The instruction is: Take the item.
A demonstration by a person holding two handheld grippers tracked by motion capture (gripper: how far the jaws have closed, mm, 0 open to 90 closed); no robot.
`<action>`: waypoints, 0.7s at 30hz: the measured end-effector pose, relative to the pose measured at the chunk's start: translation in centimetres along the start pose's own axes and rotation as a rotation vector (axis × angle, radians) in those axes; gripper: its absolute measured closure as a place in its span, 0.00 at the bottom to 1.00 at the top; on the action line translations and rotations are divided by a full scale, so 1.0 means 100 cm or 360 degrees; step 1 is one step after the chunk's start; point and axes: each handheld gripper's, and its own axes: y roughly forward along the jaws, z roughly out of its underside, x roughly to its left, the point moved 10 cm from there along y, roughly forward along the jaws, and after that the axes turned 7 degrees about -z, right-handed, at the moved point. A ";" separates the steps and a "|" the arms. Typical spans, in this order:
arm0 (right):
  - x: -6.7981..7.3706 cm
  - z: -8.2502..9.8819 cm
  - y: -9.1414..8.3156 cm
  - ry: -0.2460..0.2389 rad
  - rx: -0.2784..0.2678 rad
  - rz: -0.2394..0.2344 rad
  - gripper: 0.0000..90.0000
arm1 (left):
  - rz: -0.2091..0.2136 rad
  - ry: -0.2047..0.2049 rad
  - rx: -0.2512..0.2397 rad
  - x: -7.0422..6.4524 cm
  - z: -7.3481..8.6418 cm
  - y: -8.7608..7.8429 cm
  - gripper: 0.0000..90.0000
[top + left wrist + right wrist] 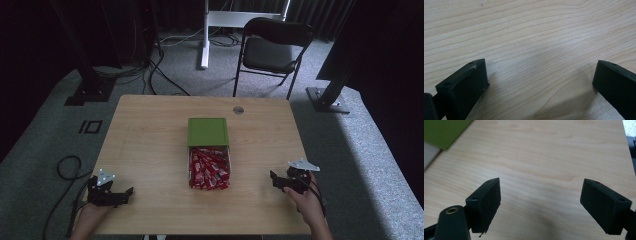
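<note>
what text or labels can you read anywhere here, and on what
No text can be read anywhere.
The red packets in the open box carry white print, too small and blurred to read.
The green lid looks plain, with no label visible.
The wooden table bears no writing.

The room behind is dim, nearly black at the far corners, while the table (150,150) is evenly lit from above. In both gripper views the near black jaws are soft and out of focus, casting faint grey shadows on the wood.

Green lid (444,132) cut off by right gripper view's corner
</note>
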 end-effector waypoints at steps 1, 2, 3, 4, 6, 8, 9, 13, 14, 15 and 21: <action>0.002 -0.004 0.000 -0.0001 -0.0010 -0.0010 0.19 | 0.0000 0.0000 0.0000 0.000 0.000 0.000 0.01; 0.003 -0.007 -0.001 -0.0003 -0.0017 -0.0015 0.19 | 0.0000 -0.0001 -0.0001 0.000 0.000 0.000 0.01; 0.004 -0.010 -0.002 -0.0011 -0.0028 -0.0017 0.19 | 0.0000 -0.0002 -0.0002 0.000 0.000 0.000 0.01; 0.005 -0.014 -0.002 -0.0020 -0.0035 -0.0023 0.19 | 0.0000 -0.0003 -0.0002 0.000 0.000 0.000 0.01; 0.008 -0.019 -0.003 -0.0026 -0.0049 -0.0029 0.19 | 0.0000 -0.0003 -0.0002 0.000 0.000 0.000 0.01; 0.012 -0.026 -0.005 -0.0054 -0.0057 -0.0042 0.19 | 0.0000 -0.0003 -0.0002 0.000 0.000 0.000 0.01; 0.014 -0.029 -0.006 -0.0060 -0.0062 -0.0046 0.20 | 0.0000 -0.0003 -0.0002 0.000 0.000 0.000 0.01; 0.022 -0.040 -0.008 -0.0093 -0.0080 -0.0079 0.20 | 0.0000 -0.0003 -0.0002 0.000 0.000 0.000 0.01; 0.025 -0.043 -0.009 -0.0101 -0.0086 -0.0090 0.20 | 0.0000 -0.0003 -0.0002 0.000 0.000 0.000 0.01; 0.027 -0.046 -0.009 -0.0109 -0.0093 -0.0099 0.20 | 0.0000 -0.0003 -0.0002 0.000 0.000 0.000 0.01; 0.041 -0.064 -0.013 -0.0156 -0.0146 -0.0130 0.22 | 0.0000 -0.0003 -0.0002 0.000 0.000 0.000 0.01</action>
